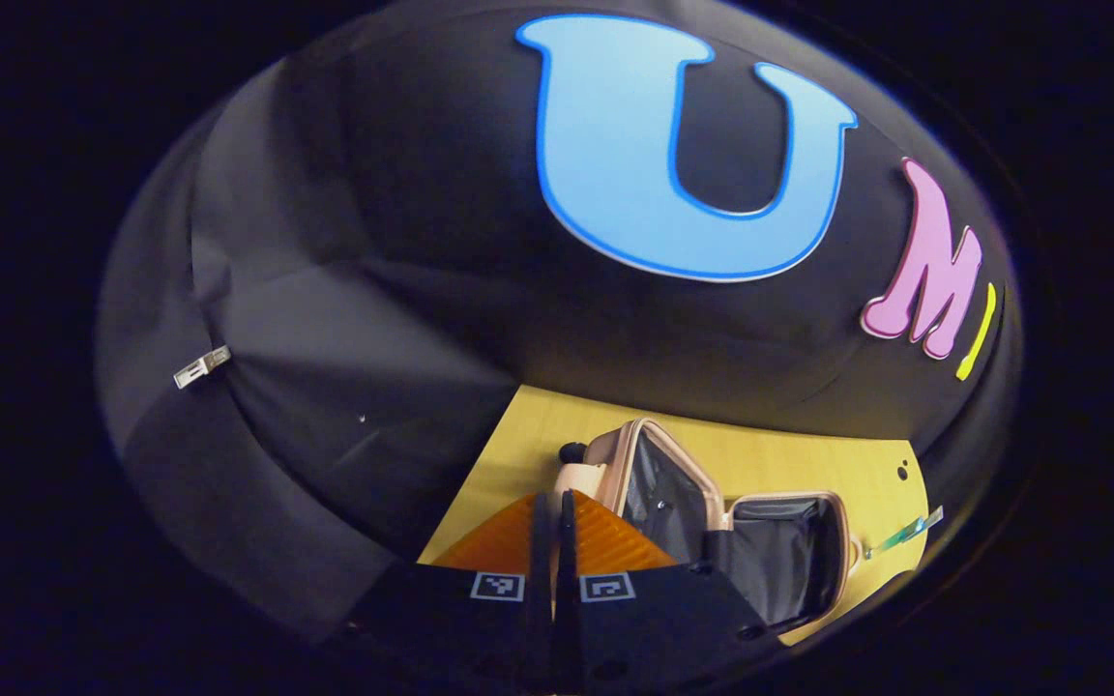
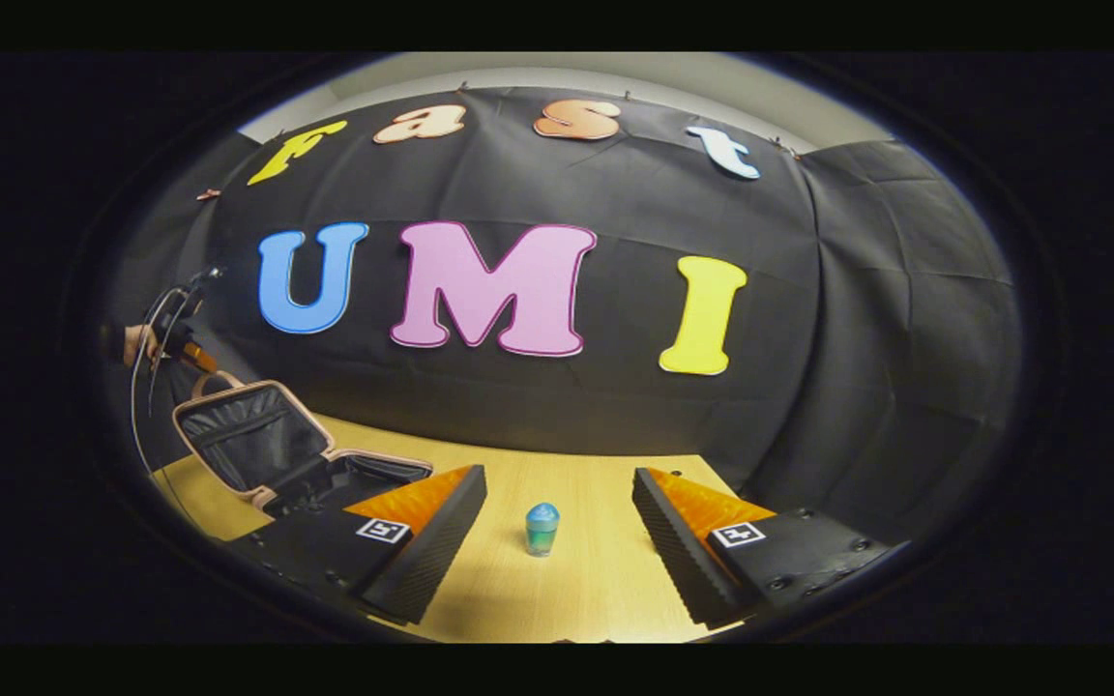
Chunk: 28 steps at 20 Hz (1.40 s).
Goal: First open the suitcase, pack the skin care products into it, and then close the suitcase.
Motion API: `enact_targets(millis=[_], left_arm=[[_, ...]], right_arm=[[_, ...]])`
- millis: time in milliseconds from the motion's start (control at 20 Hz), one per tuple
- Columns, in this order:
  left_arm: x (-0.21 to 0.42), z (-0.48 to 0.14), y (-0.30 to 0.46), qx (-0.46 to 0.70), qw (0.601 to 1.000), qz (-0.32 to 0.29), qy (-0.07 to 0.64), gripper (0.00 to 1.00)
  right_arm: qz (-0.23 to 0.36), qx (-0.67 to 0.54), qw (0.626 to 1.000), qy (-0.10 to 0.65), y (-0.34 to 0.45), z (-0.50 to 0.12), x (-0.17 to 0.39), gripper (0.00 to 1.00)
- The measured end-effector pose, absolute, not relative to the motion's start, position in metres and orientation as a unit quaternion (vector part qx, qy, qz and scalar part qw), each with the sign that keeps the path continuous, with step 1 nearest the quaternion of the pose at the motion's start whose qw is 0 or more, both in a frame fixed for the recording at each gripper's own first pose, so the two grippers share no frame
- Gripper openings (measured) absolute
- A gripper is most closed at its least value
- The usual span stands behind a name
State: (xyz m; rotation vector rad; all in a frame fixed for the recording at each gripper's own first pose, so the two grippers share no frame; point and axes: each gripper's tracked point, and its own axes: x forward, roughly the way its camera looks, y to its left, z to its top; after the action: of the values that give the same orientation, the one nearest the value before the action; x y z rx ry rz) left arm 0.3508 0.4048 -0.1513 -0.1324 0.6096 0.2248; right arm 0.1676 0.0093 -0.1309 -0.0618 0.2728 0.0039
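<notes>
In the left gripper view, the left tongs point(image 1: 554, 527) are sitting closed with nothing between them, hiding the lower left of the open suitcase point(image 1: 789, 561) on the tabletop point(image 1: 866, 464). In the right gripper view, the right tongs point(image 2: 557, 517) are standing wide open around the small skin care bottle point(image 2: 542, 529), not touching it; the suitcase is lying at lower left, its near part hidden by one finger.

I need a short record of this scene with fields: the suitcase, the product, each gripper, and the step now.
suitcase: open, lid up, on the wooden table, inside looks empty
skin care bottle: upright on the table, outside the suitcase
right gripper: jaws wide open, bottle ahead between them, not touched
left gripper: jaws closed, holding nothing, near the suitcase
step: opening done, packing not yet done
</notes>
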Motion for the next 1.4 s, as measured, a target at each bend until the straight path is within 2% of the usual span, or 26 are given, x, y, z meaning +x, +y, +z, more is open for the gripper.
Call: enact_targets(millis=[50,100,150,250,400,450,700,750,800,850,900,950,1000,1050,1100,1250,1400], left_arm=[[0.352,-0.170,0.423,-0.061,0.944,0.115,0.303,0.06],[0.355,-0.183,0.432,-0.067,0.946,0.109,0.298,0.02],[0.362,-0.191,0.427,-0.085,0.950,0.097,0.284,0.06],[0.373,-0.203,0.430,-0.106,0.956,0.089,0.258,0.06],[0.360,-0.242,0.430,-0.106,0.945,0.094,0.296,0.06],[0.356,-0.244,0.424,-0.100,0.948,0.093,0.288,0.06],[0.330,-0.184,0.330,-0.081,0.971,0.056,0.217,0.07],[0.327,-0.167,0.307,-0.072,0.976,0.044,0.199,0.02],[0.323,-0.149,0.284,-0.063,0.980,0.034,0.186,0.24],[0.321,-0.135,0.262,-0.054,0.983,0.019,0.172,0.35],[0.318,-0.122,0.238,-0.043,0.986,0.008,0.162,0.57],[0.310,-0.111,0.215,-0.034,0.987,-0.003,0.155,0.60],[0.307,-0.101,0.189,-0.028,0.989,-0.010,0.147,0.77],[0.298,-0.092,0.163,-0.026,0.990,-0.014,0.140,0.88],[0.296,-0.085,0.137,-0.024,0.991,-0.018,0.131,0.98],[0.286,-0.080,0.059,-0.023,0.994,-0.020,0.104,0.97],[0.277,-0.110,-0.024,-0.023,0.994,-0.037,0.105,0.97]], right_arm=[[-0.001,-0.034,0.990,0.137,0.011,-0.134,0.168,0.96],[-0.005,-0.033,0.989,0.141,0.012,-0.139,0.167,0.97],[-0.010,-0.029,0.989,0.146,0.013,-0.143,0.166,0.96],[-0.010,-0.025,0.987,0.160,0.019,-0.158,0.162,0.96],[0.004,-0.032,0.984,0.173,0.031,-0.170,0.148,0.97],[0.008,-0.034,0.985,0.171,0.034,-0.169,0.144,0.97],[-0.002,-0.010,0.986,0.167,0.021,-0.158,0.132,0.97],[-0.010,-0.009,0.988,0.154,0.012,-0.149,0.134,0.97],[-0.015,-0.010,0.990,0.142,0.004,-0.141,0.135,0.97],[-0.017,-0.012,0.990,0.136,-0.004,-0.138,0.136,0.99],[-0.017,-0.012,0.990,0.137,-0.012,-0.138,0.136,0.96],[-0.018,-0.009,0.990,0.137,-0.022,-0.137,0.138,0.94],[-0.021,-0.007,0.991,0.134,-0.031,-0.135,0.141,0.96],[-0.023,-0.001,0.991,0.132,-0.042,-0.134,0.142,0.94],[-0.026,0.005,0.991,0.131,-0.052,-0.135,0.144,0.97],[-0.035,0.016,0.989,0.142,-0.084,-0.150,0.148,0.96],[-0.039,0.021,0.987,0.153,-0.112,-0.166,0.153,0.96]])
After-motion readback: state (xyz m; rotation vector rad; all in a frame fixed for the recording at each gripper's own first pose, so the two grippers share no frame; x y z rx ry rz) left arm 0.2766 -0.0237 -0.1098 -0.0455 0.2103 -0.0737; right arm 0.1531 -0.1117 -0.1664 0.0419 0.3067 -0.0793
